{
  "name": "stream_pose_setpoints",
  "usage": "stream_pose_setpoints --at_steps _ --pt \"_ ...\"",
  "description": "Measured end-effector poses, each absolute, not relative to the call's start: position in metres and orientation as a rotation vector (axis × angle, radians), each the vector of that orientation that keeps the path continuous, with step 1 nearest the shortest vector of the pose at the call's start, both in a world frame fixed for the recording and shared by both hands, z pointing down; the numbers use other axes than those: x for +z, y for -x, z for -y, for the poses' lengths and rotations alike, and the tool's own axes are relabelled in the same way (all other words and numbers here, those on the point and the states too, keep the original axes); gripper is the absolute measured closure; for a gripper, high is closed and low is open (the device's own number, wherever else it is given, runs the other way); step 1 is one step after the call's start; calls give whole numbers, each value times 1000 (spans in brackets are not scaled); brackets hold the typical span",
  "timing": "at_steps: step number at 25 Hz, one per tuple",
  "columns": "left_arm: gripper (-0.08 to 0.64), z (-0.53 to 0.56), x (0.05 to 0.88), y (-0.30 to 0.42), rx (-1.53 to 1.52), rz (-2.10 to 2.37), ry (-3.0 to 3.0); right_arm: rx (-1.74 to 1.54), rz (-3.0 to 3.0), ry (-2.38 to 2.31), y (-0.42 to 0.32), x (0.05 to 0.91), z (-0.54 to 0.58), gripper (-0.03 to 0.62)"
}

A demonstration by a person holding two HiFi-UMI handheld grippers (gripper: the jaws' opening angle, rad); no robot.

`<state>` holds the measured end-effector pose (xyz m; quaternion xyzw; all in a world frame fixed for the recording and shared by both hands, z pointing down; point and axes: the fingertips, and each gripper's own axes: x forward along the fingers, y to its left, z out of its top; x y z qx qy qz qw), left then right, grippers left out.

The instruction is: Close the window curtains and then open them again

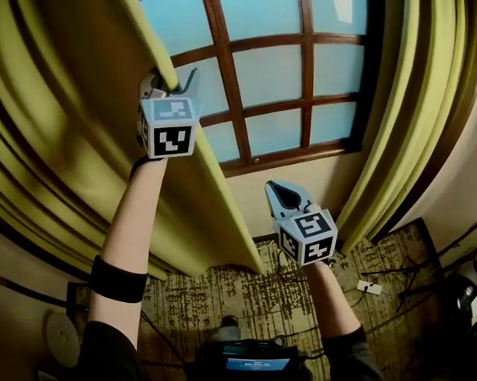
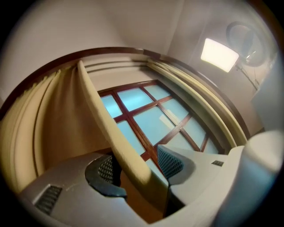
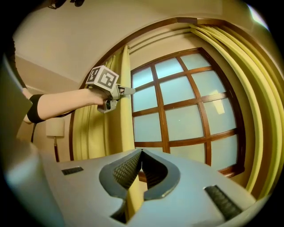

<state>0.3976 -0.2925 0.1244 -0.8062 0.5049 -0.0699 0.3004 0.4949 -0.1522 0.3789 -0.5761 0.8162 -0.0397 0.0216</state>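
Closest to you, your right gripper (image 1: pixel 276 189) is clenched on nothing, its jaws tip to tip, held low in front of the sill (image 1: pixel 294 158). Its own view shows a yellow strip in the gap behind the tips. That is probably curtain hanging beyond, though the view is too tight there to be sure.

Further up and out, your left gripper (image 1: pixel 178 80) is released. Its jaws stand apart, straddling the leading edge of the left curtain (image 1: pixel 62 101), which runs between the pads (image 2: pixel 171 162) without being pinched. Beyond it the window (image 1: pixel 282 70) is mostly bare. The right curtain (image 1: pixel 405 113) is gathered at its far side, well apart from both grippers.

I judge you are at the closing step, taking hold of the left curtain. The next move calls for shutting the jaws firmly on that edge, then drawing it sideways across the window rather than tugging downward.

Only the left gripper view shows the daylight between the edge and one pad; in the head view the marker cube (image 1: pixel 169 129) hides that. Only the right gripper view shows your whole left forearm (image 3: pixel 66 99) and how high up the curtain you are reaching.
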Motion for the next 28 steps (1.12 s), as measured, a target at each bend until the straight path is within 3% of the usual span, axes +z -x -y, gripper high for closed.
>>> stream_pose_setpoints --at_steps 13,16,24,28 --pt "331 220 347 -212 -417 -1434 2451 -304 -2613 1861 -406 460 119 575" --pt "361 208 388 -177 -442 -1455 2532 -332 -2630 1883 -375 473 119 575" --pt "534 169 467 -97 -475 -1554 2633 -429 -2661 1946 -320 521 100 575" --pt "560 141 499 -71 -529 -1551 2706 -495 -2665 1978 -301 546 83 575"
